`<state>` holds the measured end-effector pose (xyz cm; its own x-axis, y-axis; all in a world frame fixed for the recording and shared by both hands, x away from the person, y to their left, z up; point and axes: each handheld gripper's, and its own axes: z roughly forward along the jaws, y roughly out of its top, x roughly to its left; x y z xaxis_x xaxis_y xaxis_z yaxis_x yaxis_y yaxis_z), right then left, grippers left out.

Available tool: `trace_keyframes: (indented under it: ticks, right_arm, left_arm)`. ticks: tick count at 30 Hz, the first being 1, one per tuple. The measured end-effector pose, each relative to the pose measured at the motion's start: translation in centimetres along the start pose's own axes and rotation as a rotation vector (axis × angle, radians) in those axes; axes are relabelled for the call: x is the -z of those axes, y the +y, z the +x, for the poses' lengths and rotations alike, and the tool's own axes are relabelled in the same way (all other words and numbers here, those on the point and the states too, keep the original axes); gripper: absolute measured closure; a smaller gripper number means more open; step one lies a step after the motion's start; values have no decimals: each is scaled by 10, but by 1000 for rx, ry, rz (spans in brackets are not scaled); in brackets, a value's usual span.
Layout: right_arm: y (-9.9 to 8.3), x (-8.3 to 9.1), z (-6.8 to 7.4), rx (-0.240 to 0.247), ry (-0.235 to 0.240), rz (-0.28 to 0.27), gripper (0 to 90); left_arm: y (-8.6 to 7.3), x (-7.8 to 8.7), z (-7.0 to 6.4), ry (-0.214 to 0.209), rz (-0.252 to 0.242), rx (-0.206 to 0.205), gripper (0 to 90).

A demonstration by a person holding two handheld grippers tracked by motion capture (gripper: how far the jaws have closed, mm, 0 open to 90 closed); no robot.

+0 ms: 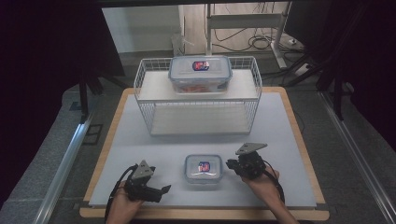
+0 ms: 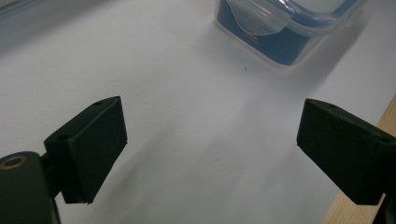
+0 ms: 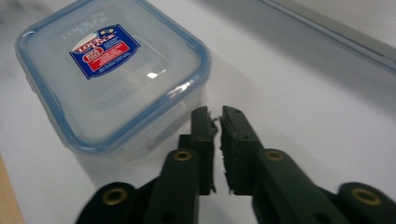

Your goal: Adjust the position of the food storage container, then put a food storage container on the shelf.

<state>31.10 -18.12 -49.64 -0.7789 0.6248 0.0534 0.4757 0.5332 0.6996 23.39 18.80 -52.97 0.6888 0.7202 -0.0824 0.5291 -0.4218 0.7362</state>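
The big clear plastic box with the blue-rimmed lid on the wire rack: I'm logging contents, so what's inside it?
Through the big clear plastic box, something orange-red shows low inside; what it is cannot be told. The labelled lid covers the rest.

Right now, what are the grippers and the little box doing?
Left gripper open, empty. Right gripper shut, beside small box. Box lidded, untouched. Nothing between.

left gripper [image 2: 210, 144]: jaws wide apart | right gripper [image 3: 218, 123]: jaws seemingly closed, empty
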Motion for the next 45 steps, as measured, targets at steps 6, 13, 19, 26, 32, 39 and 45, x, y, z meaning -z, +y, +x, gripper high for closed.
trace_keyframes:
  ticks: [6, 13, 19, 26, 32, 39, 45]
  right_arm:
    - [-6, 12, -2, 14, -14, -29, 671]
    - [-13, 23, -3, 17, -17, -47, 510]
    - [-19, 32, -1, 7, -22, -89, 374]
    - [-25, 32, 2, -2, -11, -107, 271]
    - [-29, 32, 2, -4, -15, -103, 235]
    - [-29, 31, 0, -3, -20, -103, 220]
    - [-26, 29, 3, 8, -23, -99, 208]
  left_arm:
    - [-1, 1, 0, 4, 8, -2, 97]
    - [-1, 2, 1, 9, 9, 1, 96]
    - [-2, 3, 0, 12, 16, -15, 97]
    - [-3, 2, 1, 27, 17, -27, 98]
    - [-5, 2, 4, 39, 8, -25, 97]
    - [-4, 4, 6, -5, -58, -28, 97]
    - [-4, 7, 9, -31, -98, 19, 90]
